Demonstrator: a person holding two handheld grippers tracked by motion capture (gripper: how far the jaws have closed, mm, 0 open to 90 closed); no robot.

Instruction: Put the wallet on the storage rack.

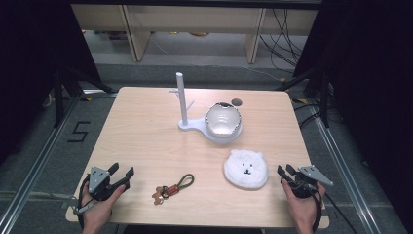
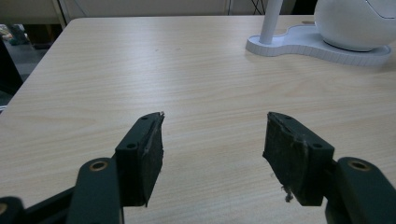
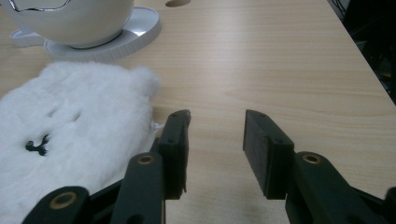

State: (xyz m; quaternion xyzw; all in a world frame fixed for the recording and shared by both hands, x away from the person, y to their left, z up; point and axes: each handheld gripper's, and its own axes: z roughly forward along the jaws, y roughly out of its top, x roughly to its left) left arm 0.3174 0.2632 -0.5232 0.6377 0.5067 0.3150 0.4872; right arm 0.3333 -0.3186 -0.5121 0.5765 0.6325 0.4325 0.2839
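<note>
A fluffy white bear-face pouch (image 1: pixel 246 168) lies at the front right of the wooden table (image 1: pixel 146 126). A keychain (image 1: pixel 171 188) with a small brown figure, a red clip and an olive loop lies at the front middle. My left gripper (image 1: pixel 123 169) rests at the front left corner, open, with bare wood between its jaws (image 2: pixel 215 116). At the front right edge my right gripper (image 1: pixel 285 168) is held open and empty just right of the pouch (image 3: pixel 70 121), with its left jaw close to the fur (image 3: pixel 217 114).
A white stand (image 1: pixel 187 124) with an upright pegged post (image 1: pixel 181 97) sits mid-table and carries a white cracked-egg bowl (image 1: pixel 223 119). They also appear in the left gripper view, stand (image 2: pixel 317 46) and bowl (image 2: pixel 355 23). A round hole (image 1: pixel 236 102) lies behind the bowl.
</note>
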